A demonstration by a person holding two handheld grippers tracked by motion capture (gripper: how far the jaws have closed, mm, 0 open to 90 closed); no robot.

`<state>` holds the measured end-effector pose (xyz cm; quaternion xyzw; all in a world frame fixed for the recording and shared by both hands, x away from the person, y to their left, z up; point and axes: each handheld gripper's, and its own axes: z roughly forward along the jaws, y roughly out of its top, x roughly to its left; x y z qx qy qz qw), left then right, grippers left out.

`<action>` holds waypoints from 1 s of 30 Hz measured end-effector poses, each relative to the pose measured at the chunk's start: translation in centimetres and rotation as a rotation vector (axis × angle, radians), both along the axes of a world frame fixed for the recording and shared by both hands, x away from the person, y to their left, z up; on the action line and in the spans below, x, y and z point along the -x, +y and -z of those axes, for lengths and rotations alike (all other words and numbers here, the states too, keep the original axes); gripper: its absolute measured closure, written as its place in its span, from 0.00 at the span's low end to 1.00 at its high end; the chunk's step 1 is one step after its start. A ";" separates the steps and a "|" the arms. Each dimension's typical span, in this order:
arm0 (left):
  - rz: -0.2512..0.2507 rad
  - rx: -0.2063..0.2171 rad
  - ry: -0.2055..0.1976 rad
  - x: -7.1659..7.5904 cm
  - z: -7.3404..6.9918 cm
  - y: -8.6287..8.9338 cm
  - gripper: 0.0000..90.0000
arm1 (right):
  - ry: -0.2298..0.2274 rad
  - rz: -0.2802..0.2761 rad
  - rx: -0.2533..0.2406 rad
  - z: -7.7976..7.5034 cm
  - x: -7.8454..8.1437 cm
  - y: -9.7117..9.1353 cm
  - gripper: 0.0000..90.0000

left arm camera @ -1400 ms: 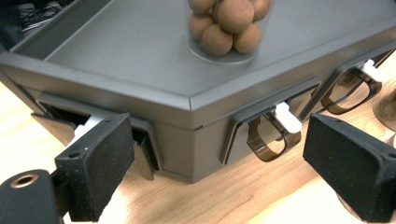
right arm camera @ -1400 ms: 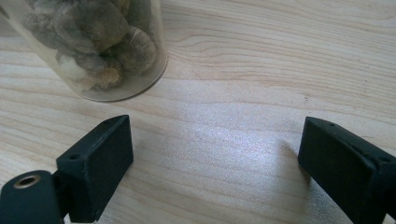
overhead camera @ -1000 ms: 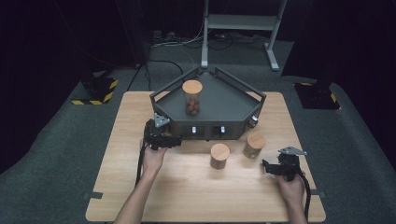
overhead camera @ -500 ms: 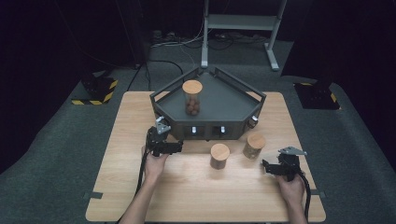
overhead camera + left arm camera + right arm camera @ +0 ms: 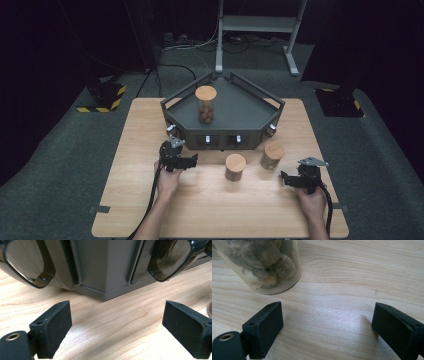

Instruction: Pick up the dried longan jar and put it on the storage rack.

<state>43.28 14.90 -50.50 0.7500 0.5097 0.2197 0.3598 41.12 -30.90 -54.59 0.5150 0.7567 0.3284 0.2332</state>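
two cork-lidded jars [image 5: 235, 167] stand on the wooden table [image 5: 140, 130] before the grey rack [image 5: 240, 105], between the grippers. right gripper [image 5: 286, 179] released, empty, near one jar. left gripper [image 5: 189, 161] released, empty, beside the rack's corner.

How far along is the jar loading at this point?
Done: one jar stands on the grey tray. In hand: nothing; the left claw and right claw are both open and empty. Left: two jars stand on the table.
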 end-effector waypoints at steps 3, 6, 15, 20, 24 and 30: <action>-0.004 0.008 0.019 -0.3 0.5 -0.2 0.10 | -0.001 0.000 0.000 0.0 0.0 0.0 0.11; -0.005 0.006 0.026 -0.3 0.8 -0.3 0.10 | 0.000 -0.001 0.001 0.0 0.0 0.0 0.11; -0.015 -0.008 0.042 -0.7 2.3 -0.9 0.10 | 0.000 0.000 0.001 0.0 0.0 0.0 0.11; -0.024 -0.019 0.052 -0.8 3.0 -1.2 0.09 | 0.000 0.000 0.001 0.0 0.0 0.0 0.11; -0.030 -0.015 0.061 -0.9 3.5 -1.2 0.09 | 0.000 0.000 0.001 0.0 0.0 0.0 0.11; -0.034 -0.024 0.058 -0.9 3.8 -1.3 0.09 | 0.000 0.000 0.001 0.0 0.0 0.0 0.11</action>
